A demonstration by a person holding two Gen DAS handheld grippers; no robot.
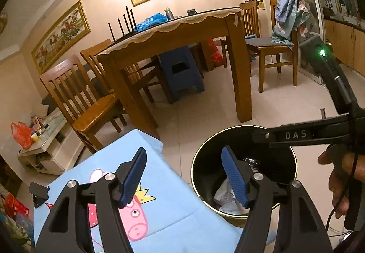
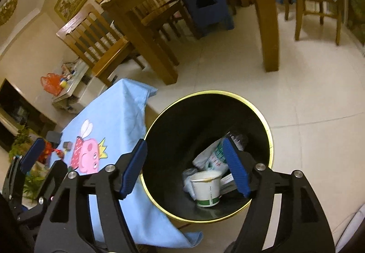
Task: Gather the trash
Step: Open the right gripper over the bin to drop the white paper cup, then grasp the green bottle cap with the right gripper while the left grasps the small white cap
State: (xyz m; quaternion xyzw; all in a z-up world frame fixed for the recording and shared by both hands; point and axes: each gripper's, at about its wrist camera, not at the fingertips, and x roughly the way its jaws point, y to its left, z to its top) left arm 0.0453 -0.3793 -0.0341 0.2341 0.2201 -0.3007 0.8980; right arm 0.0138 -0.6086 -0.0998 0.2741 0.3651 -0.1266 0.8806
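Note:
A black trash bin with a gold rim (image 2: 269,134) stands on the tiled floor beside a low table covered by a blue cartoon-pig cloth (image 2: 114,120). Inside the bin lie a white paper cup (image 2: 206,189), a white printed wrapper (image 2: 212,155) and other scraps. My right gripper (image 2: 184,141) hangs over the bin's mouth, open, with nothing between its blue pads. My left gripper (image 1: 183,150) is open and empty, straddling the cloth's edge (image 1: 159,207) and the bin's rim (image 1: 194,161). A hand (image 1: 342,180) holds the right gripper's black body (image 1: 296,135) above the bin.
A wooden dining table (image 1: 241,84) with chairs (image 1: 91,111) and a blue plastic stool (image 1: 182,75) beneath it stands behind the bin. A small black object (image 1: 38,193) lies on the cloth's left edge. A low white cabinet with a red bag (image 1: 21,134) sits at left.

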